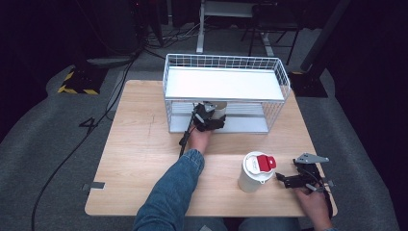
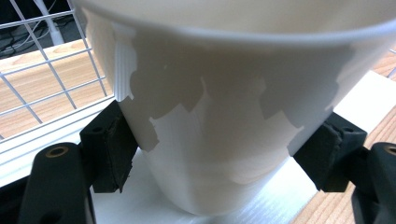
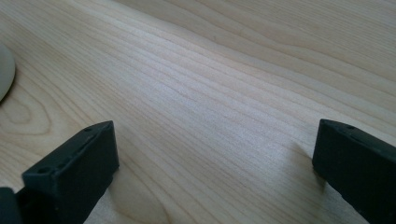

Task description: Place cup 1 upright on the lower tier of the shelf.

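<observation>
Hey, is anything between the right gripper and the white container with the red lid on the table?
Nothing visible. The right gripper, jaws open, rests on the bare wooden table just right of the white container, with no object in the gap.

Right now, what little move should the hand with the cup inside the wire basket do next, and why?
Probably open the left tool a little to let go. Its pads sit against both sides of the white cup, which seems to stand on the white floor of the wire basket's lower level. The right tool is open over the bare table.
</observation>
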Available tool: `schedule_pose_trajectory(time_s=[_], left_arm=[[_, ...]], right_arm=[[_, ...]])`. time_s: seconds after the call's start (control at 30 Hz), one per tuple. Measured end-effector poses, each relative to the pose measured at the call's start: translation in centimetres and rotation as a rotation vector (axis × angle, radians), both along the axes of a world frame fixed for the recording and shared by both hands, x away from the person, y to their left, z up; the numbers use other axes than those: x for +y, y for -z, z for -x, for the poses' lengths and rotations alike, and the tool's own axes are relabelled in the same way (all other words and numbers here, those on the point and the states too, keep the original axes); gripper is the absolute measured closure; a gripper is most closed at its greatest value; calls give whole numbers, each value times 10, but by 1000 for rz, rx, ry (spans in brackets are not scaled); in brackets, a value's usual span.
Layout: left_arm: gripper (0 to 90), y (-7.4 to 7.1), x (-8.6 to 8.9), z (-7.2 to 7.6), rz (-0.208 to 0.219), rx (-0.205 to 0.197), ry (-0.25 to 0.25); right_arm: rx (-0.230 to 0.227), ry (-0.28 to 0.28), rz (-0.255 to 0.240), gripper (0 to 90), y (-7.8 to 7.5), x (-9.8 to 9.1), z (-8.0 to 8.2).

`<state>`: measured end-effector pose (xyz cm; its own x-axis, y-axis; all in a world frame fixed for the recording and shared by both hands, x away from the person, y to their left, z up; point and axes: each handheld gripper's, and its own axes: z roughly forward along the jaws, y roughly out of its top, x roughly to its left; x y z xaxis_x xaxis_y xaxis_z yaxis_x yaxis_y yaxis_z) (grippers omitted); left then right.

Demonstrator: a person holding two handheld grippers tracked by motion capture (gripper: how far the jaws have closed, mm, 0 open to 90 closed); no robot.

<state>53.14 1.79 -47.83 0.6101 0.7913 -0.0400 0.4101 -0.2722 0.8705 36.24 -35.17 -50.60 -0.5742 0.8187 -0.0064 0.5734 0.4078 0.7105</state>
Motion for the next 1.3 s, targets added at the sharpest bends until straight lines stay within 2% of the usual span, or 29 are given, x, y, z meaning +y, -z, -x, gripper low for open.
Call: schedule_pose_trajectory(time_s=[0.03,0.1,0.17,0.33,0.47,0.73,0.8,0.87,0.9,0.97,1.1,1.27,1.3], left_arm=[[229,0,0,0,2,3,-2],[229,0,-2,0,-3,1,-56],[229,2,-2,-2,-4,10,-38],[229,5,-3,-3,-5,13,-44],[229,5,-5,-3,-28,4,-42],[222,5,-4,-4,-24,14,-35],[216,5,-4,-5,-9,11,-32],[188,5,-4,-5,-6,15,-37],[161,5,-3,-5,-18,17,-39],[141,4,-3,-5,-7,23,-55],[0,2,0,-3,10,17,-61],[0,-2,5,3,13,15,-33],[0,-3,6,5,16,9,-41]], right_arm=[[0,0,0,3,0,0,0],[0,0,0,3,0,0,0],[-1,0,0,3,0,0,0],[-1,0,0,3,0,0,0],[-1,0,0,3,0,0,0],[0,1,1,3,0,0,0],[0,0,0,3,0,0,0],[-1,0,1,3,0,0,0],[0,0,0,3,0,0,0],[0,0,0,3,0,0,0],[-1,0,0,3,0,0,0],[-1,0,0,3,0,0,0],[0,0,0,3,0,0,0]])
